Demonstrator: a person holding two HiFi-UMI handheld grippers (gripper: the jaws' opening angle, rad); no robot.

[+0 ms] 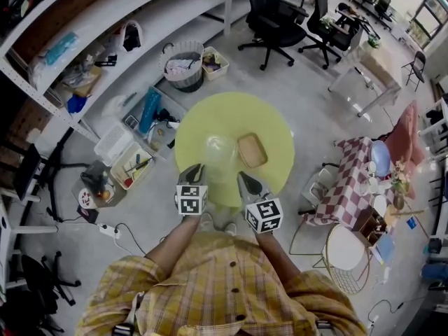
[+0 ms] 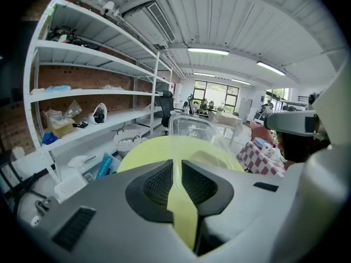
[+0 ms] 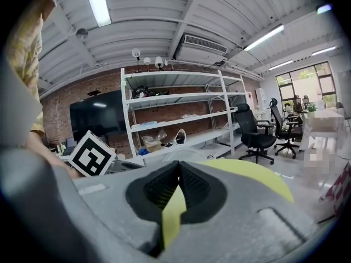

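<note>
A round yellow-green table stands in front of me. On it sit a clear plastic container and, to its right, a shallow tan tray. My left gripper hovers over the table's near edge, just short of the clear container, jaws shut with nothing in them. My right gripper hangs beside it at the near edge, below the tray, also shut and holding nothing. In the left gripper view the left gripper points at the container. In the right gripper view the right gripper faces the shelving across the table.
White shelving with boxes and bins lines the left. A laundry basket and crates stand behind the table. Office chairs are at the back, and a checked-cloth table and a white wire chair at the right. A power strip lies on the floor.
</note>
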